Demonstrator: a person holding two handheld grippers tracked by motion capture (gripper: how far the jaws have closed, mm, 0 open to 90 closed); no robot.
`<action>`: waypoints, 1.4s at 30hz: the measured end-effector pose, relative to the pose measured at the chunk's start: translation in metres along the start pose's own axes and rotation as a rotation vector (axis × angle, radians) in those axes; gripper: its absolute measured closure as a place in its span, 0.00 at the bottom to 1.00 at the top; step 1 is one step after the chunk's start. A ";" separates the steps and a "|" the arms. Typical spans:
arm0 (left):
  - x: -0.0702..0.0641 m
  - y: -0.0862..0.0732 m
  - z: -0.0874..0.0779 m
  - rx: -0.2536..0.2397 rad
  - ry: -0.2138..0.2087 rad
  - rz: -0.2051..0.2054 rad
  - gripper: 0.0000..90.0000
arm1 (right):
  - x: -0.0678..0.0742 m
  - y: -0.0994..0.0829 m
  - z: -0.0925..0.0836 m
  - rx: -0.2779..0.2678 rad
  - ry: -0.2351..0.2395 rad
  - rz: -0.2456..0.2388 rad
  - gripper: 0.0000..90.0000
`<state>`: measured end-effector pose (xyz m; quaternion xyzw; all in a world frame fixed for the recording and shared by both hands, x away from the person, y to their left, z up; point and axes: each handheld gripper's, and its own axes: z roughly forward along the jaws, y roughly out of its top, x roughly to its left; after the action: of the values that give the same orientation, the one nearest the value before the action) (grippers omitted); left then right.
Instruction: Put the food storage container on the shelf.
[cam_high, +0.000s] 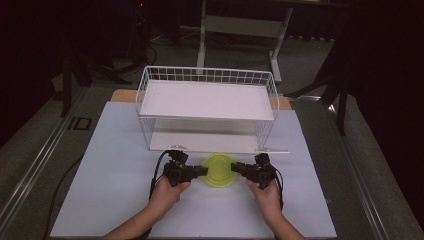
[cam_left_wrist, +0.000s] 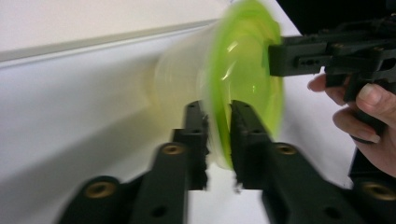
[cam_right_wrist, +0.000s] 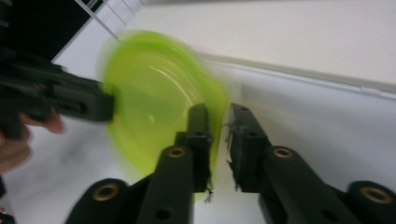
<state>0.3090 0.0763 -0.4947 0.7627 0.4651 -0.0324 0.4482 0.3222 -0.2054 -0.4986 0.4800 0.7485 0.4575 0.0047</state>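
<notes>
I have the left gripper (cam_high: 204, 171) clamped on one edge of the green plate (cam_high: 220, 170), the rim pinched between its narrow jaws. My right gripper (cam_high: 235, 167) bites the opposite edge, jaws drawn in tight on the rim as well, though blur in the right gripper view makes the exact contact a little uncertain. The plate sits between the two grippers, straight ahead of each one's jaws. Just beyond both grippers stands the white wire rack (cam_high: 207, 107) on the bench (cam_high: 100, 190)
</notes>
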 end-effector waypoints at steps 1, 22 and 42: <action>-0.001 0.001 -0.001 -0.001 0.000 0.000 0.92 | 0.000 -0.001 0.000 0.003 -0.002 0.000 0.89; 0.025 0.016 -0.034 -0.116 0.049 0.046 0.91 | 0.036 0.039 0.016 -0.052 -0.031 -0.083 0.89; 0.045 0.025 -0.014 -0.134 0.073 0.048 0.91 | 0.023 0.050 0.039 -0.046 -0.087 -0.057 0.89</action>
<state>0.3475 0.1133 -0.4912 0.7426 0.4639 0.0375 0.4816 0.3633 -0.1562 -0.4769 0.4778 0.7502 0.4529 0.0612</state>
